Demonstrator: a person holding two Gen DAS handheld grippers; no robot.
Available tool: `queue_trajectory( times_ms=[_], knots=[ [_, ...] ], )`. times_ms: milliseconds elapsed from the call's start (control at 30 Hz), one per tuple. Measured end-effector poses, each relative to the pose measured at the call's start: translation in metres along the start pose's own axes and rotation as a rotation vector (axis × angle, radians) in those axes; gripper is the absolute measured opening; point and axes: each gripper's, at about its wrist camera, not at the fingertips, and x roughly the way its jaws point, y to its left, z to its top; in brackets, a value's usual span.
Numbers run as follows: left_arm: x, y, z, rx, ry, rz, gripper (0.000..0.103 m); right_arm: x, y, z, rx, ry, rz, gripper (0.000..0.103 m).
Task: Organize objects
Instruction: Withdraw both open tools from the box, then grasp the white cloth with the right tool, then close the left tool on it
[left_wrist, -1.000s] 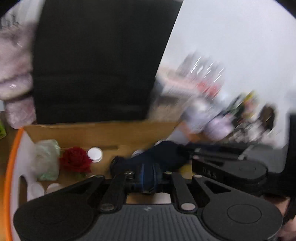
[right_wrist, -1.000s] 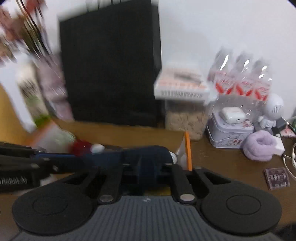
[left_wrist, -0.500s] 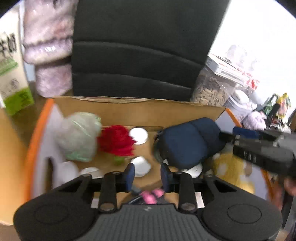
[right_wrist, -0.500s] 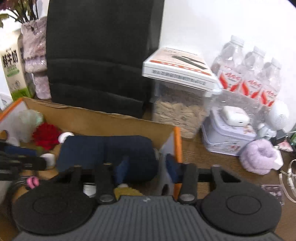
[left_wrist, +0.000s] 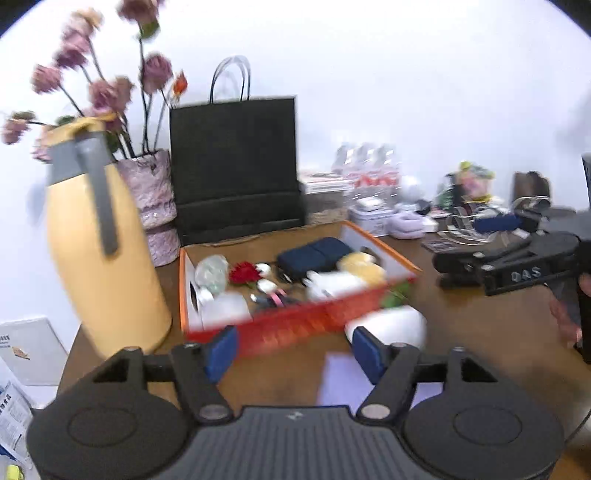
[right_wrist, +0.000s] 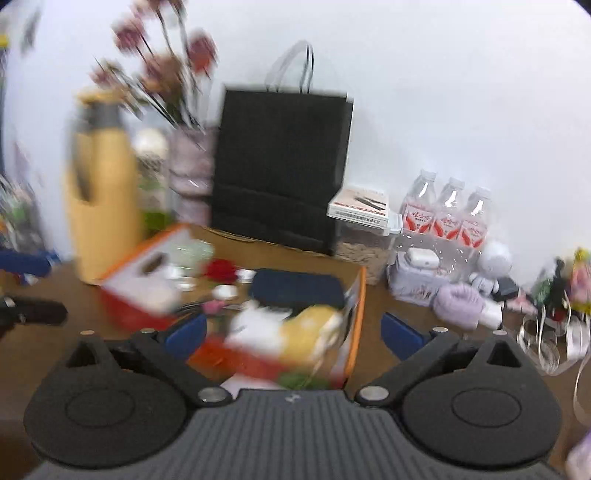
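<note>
Holding a navy pouch (left_wrist: 314, 256) and red rose (left_wrist: 243, 274), the orange box (left_wrist: 295, 328) sits beyond both empty, opening tools.

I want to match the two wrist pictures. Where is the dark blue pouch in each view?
Left wrist view: the dark blue pouch lies in the orange box, right of centre, beside the red rose.
Right wrist view: centre, at the box's back, right of the rose.
Shared landmark: the black paper bag behind the box.
</note>
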Motion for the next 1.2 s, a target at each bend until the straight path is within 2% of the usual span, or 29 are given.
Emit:
queue_trajectory(
  times_ms=[100,200,267,333,400,500,633,767,867,933,1000,1067,1133,1167,1200],
  knots=[
    [-0.053,-0.016,-0.045,-0.023,-0.02,0.023,0.074,-0.073,0.007,-0.056,0.054,-0.031,0.042,0.103],
    [-0.094,-0.018,-0.087,-0.09,0.02,0.025,0.075,-0.133,0.009,-0.108,0.12,0.03,0.065,0.103],
    [-0.108,-0.018,-0.108,-0.128,0.062,0.047,0.075,-0.168,0.013,-0.133,0.174,0.086,0.041,0.103],
    [-0.115,-0.019,-0.122,-0.16,0.099,0.062,0.075,-0.197,0.017,-0.147,0.212,0.073,0.029,0.103],
    [-0.115,-0.019,-0.126,-0.178,0.101,0.064,0.075,-0.214,0.024,-0.154,0.205,0.067,0.018,0.103],
    [-0.108,-0.024,-0.12,-0.142,0.078,0.056,0.075,-0.216,0.033,-0.154,0.154,0.044,-0.005,0.103],
    [-0.08,-0.035,-0.1,-0.102,0.023,-0.016,0.075,-0.184,0.028,-0.147,0.149,0.041,0.011,0.103],
    [-0.01,-0.042,-0.069,-0.092,0.041,-0.075,0.073,-0.119,0.008,-0.129,0.184,0.031,0.009,0.096],
    [0.057,-0.046,-0.041,-0.075,0.073,-0.103,0.072,-0.056,-0.015,-0.111,0.232,0.059,-0.005,0.082],
    [0.1,-0.051,-0.028,-0.056,0.091,-0.106,0.064,-0.014,-0.026,-0.102,0.239,0.084,-0.018,0.075],
    [0.143,-0.05,-0.016,-0.095,0.151,-0.12,0.055,0.03,-0.039,-0.095,0.27,0.108,-0.008,0.067],
    [0.18,-0.049,-0.011,-0.147,0.197,-0.156,0.054,0.064,-0.049,-0.091,0.314,0.141,-0.005,0.057],
    [0.201,-0.047,-0.011,-0.19,0.212,-0.18,0.051,0.092,-0.058,-0.089,0.355,0.156,0.007,0.052],
    [0.207,-0.047,-0.012,-0.208,0.218,-0.187,0.047,0.102,-0.063,-0.089,0.383,0.157,0.029,0.043],
    [0.212,-0.044,-0.014,-0.236,0.219,-0.2,0.034,0.11,-0.065,-0.091,0.41,0.163,0.046,0.026]
  ],
)
